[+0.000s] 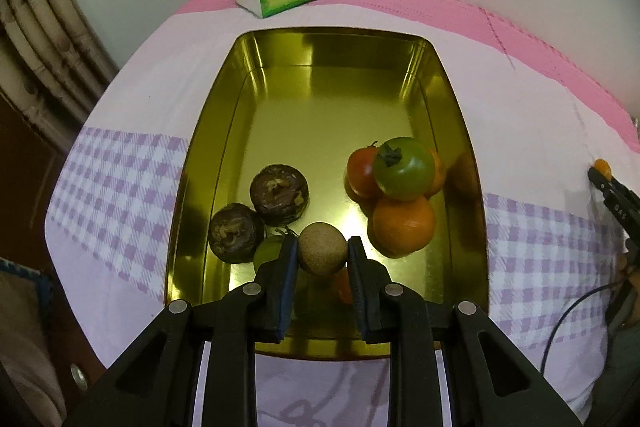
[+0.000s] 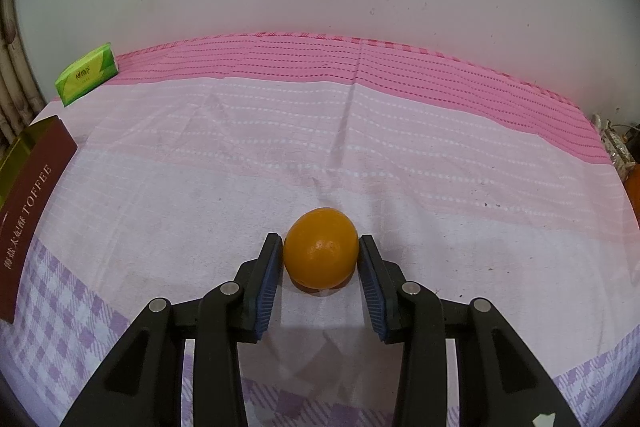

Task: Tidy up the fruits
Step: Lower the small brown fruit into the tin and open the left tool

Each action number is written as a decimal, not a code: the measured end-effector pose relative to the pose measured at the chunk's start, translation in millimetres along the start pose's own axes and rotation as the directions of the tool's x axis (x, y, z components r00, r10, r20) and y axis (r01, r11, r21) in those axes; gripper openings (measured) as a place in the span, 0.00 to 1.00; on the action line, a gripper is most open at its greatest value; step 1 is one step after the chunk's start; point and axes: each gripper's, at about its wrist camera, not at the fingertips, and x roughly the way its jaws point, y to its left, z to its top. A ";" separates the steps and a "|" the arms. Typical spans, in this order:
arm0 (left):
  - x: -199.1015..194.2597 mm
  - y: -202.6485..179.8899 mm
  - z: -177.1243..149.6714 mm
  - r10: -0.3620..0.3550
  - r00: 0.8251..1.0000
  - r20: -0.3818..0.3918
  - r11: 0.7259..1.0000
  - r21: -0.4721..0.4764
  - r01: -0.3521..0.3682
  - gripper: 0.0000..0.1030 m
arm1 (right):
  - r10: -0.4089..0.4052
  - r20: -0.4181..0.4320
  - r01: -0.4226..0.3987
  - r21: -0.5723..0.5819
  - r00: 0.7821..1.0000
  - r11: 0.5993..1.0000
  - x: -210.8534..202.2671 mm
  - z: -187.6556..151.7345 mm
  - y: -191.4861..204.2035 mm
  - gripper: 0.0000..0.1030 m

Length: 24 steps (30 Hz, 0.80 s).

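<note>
The left hand-held gripper (image 1: 322,254) pinches a brown ball-shaped fruit (image 1: 322,253) over the near end of the gold tray (image 1: 460,115). Beyond it lie two dark fruits (image 1: 279,200), an orange (image 1: 403,225) and a green tomato (image 1: 404,169). The right hand-held gripper (image 2: 321,255) is spread around another orange (image 2: 321,253) on the cloth-covered bench (image 2: 280,147); whether the pads touch it, I cannot tell.

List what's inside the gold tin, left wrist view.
Gold tin: two dark brown fruits, green tomato, red tomato, orange; brown ball gripped above. Green fruit mostly covered.
</note>
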 end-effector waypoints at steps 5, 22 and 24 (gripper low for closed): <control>1.3 -4.7 1.0 0.005 1.000 0.009 1.000 0.031 -0.006 0.25 | -0.005 0.001 0.005 -0.002 1.000 1.000 -0.9 -1.2 0.9 0.35; 6.6 -16.0 -2.6 0.026 1.000 -0.013 0.998 0.050 -0.026 0.26 | -0.007 0.001 0.007 -0.005 1.000 1.000 0.2 -1.0 1.9 0.35; 7.8 -15.9 -1.9 0.026 1.000 -0.015 0.998 0.049 -0.025 0.26 | -0.007 0.001 0.007 -0.004 1.000 1.000 0.3 -1.0 1.8 0.35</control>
